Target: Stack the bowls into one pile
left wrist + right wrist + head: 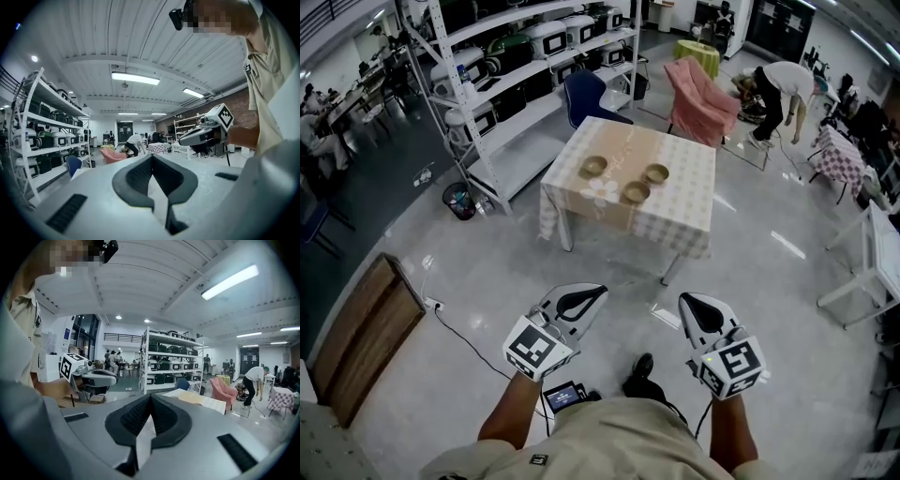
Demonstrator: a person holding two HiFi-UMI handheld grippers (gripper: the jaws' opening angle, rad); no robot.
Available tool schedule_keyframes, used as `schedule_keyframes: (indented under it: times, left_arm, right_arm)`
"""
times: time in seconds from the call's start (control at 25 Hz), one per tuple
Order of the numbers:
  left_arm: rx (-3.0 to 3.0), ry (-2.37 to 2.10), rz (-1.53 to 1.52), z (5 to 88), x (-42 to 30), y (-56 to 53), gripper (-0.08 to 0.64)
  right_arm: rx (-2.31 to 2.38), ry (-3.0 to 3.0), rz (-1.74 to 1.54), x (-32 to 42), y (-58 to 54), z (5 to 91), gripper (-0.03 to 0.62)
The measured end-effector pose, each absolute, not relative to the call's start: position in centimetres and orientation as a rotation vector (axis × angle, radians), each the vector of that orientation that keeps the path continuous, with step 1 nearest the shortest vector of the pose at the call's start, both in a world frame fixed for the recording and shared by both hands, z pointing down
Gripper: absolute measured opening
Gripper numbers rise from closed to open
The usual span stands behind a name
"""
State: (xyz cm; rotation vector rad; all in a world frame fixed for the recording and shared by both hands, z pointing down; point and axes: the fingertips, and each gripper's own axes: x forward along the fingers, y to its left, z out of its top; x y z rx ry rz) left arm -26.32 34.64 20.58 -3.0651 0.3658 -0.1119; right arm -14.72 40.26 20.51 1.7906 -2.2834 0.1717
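Left bowl [593, 167], right bowl [656, 173] and near bowl [636, 193] sit apart, unstacked, on the worktop [680, 220], straight ahead and well apart from both hands. Round, so no axis; neither side clearly nearer. Left hand-held gripper [591, 292]: jaws closed tip to tip, empty. Right hand-held gripper [694, 302]: likewise. Approach likely first.

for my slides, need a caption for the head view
Shut left gripper and right gripper face a table holding three unstacked bowls
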Motion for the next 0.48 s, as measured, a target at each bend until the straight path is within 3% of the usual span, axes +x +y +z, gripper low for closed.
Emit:
schedule_keyframes:
  times: [0.48]
  left_arm:
    - [-3.043, 0.509, -0.23, 21.8, -18.7, 26.7, 0.006]
  right_arm:
    - [1.697, -2.393, 0.218, -6.1, 30.7, 22.2, 0.003]
